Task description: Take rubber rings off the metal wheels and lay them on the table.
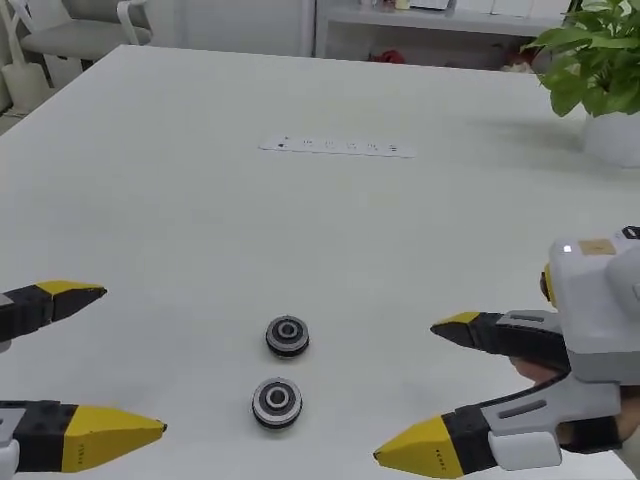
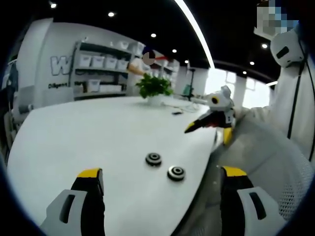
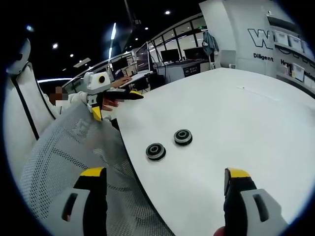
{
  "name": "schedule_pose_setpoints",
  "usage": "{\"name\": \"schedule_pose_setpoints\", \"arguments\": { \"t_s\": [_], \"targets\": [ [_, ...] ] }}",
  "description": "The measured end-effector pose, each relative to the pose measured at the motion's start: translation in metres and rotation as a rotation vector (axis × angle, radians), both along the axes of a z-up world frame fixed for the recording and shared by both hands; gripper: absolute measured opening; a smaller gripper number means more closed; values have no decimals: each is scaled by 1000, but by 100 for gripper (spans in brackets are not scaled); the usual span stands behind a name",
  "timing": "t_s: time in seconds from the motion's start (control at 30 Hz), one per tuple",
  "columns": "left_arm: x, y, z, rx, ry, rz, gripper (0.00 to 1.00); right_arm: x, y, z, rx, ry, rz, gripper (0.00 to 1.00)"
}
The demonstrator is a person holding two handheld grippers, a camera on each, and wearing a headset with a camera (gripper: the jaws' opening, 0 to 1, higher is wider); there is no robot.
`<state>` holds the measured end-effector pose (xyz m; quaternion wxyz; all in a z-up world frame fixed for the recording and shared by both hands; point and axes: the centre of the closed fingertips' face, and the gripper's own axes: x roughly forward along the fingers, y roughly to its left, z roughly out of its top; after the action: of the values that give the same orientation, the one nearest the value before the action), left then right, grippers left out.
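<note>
- We see a white table (image 1: 180, 210) with two wheels (image 1: 287, 336) and a plant (image 1: 592, 60)
- Left gripper (image 1: 135, 360) and right gripper (image 1: 404, 392): jaws apart, empty
- Shelves (image 2: 98, 69) stand behind

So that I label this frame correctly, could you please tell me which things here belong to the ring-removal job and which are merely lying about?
Job in hand:
- far wheel and near wheel, each with its rubber ring on
- left gripper and right gripper, jaws open
- table

Lying about:
- potted plant
- white marked strip
- chair
</note>
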<state>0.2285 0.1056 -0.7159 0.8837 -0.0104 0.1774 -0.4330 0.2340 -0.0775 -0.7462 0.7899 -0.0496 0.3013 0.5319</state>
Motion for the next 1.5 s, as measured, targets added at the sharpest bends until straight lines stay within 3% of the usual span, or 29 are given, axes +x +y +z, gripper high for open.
{"name": "schedule_pose_setpoints", "arguments": {
  "t_s": [0.23,0.47,0.77,0.83,1.0,1.5],
  "targets": [
    [-1,-1,0,-1,4,-6,100,3,-2,0,3,1,-19,96],
    [0,-2,6,-29,-4,-6,100,8,-7,1,-3,-2,-41,96],
    [-4,-3,7,14,4,-35,100,13,-9,7,9,-8,-55,96],
    [-6,-2,8,39,-3,-42,100,13,-9,15,19,-24,-48,96],
    [-8,1,18,38,-19,-45,100,16,-11,33,29,-64,-48,96],
    [-6,0,55,54,-102,-70,100,12,4,55,19,-118,31,96]
  ]
}}
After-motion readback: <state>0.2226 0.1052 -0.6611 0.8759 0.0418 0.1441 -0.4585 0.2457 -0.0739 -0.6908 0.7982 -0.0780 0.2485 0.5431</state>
